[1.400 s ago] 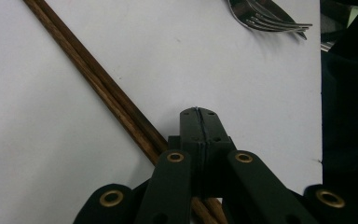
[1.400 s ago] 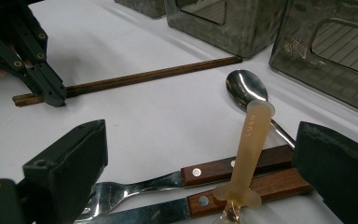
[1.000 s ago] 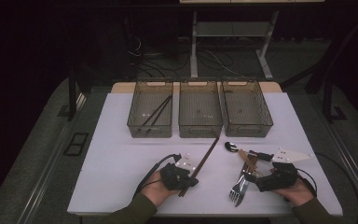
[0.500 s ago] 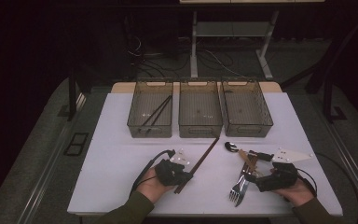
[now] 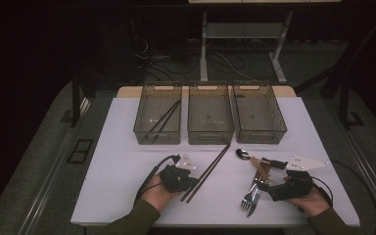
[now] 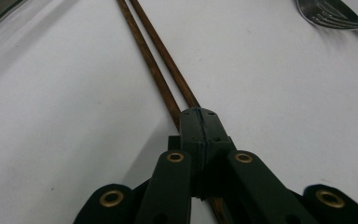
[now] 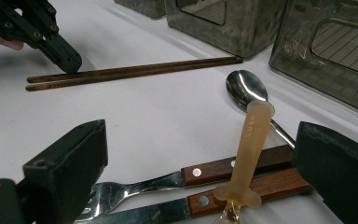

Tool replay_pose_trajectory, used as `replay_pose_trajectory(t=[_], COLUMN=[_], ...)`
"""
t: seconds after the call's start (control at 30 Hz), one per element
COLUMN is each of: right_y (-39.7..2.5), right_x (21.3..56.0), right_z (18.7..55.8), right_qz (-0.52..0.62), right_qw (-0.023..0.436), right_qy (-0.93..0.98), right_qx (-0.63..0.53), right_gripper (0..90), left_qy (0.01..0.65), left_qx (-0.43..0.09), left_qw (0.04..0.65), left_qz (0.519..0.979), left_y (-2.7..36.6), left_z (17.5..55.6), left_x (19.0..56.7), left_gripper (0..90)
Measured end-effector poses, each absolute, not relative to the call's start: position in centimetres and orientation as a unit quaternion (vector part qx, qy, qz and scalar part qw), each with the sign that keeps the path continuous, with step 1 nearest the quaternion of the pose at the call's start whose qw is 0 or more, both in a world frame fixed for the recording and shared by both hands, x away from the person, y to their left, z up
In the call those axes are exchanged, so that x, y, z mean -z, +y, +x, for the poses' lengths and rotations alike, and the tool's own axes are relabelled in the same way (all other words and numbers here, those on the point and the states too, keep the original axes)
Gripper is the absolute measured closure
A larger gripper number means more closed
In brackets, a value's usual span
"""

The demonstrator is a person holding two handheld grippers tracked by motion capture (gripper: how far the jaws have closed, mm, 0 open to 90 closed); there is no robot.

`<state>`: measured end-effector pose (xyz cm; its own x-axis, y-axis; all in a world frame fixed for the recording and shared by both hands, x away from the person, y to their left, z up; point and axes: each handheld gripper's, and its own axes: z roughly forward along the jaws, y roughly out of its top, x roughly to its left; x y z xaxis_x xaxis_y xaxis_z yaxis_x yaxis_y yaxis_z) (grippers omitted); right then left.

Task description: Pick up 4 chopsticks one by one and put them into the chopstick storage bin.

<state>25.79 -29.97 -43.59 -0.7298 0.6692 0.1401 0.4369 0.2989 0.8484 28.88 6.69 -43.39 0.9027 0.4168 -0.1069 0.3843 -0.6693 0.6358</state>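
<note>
Left gripper (image 5: 188,180): jaws pressed together, tips resting on the pair of dark brown wooden chopsticks (image 5: 206,173) near their near end. Whether anything is pinched between the jaws, cannot tell. Chopsticks lie flat on the white table (image 5: 117,166), running diagonally from beside the left gripper toward the middle smoked-plastic bin (image 5: 210,120). Right gripper (image 5: 267,188): jaws spread wide over wooden-handled forks (image 5: 251,196), holding nothing.
</note>
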Motion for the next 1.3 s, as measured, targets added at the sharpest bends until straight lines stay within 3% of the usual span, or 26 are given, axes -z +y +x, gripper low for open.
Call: replay_pose_trajectory(t=[0.43,0.73,1.3], right_y=[-30.0,-30.0,-30.0], right_x=[43.6,43.6,43.6], right_z=[25.8,25.8,25.8], right_qz=[0.347,0.349,0.346], right_qw=[0.121,0.121,0.123], right_qy=[0.797,0.797,0.798], right_qx=[-0.479,-0.478,-0.478], right_gripper=[3.6,3.6,3.6], left_qy=[0.233,0.255,0.264], left_qx=[-0.037,-0.042,-0.033], left_qw=[0.350,0.365,0.361], left_qz=[0.906,0.895,0.894], left_y=[7.0,6.2,5.1], left_z=[29.1,30.0,30.4], left_x=[43.0,43.1,44.1], left_gripper=[89.5,76.9,76.4])
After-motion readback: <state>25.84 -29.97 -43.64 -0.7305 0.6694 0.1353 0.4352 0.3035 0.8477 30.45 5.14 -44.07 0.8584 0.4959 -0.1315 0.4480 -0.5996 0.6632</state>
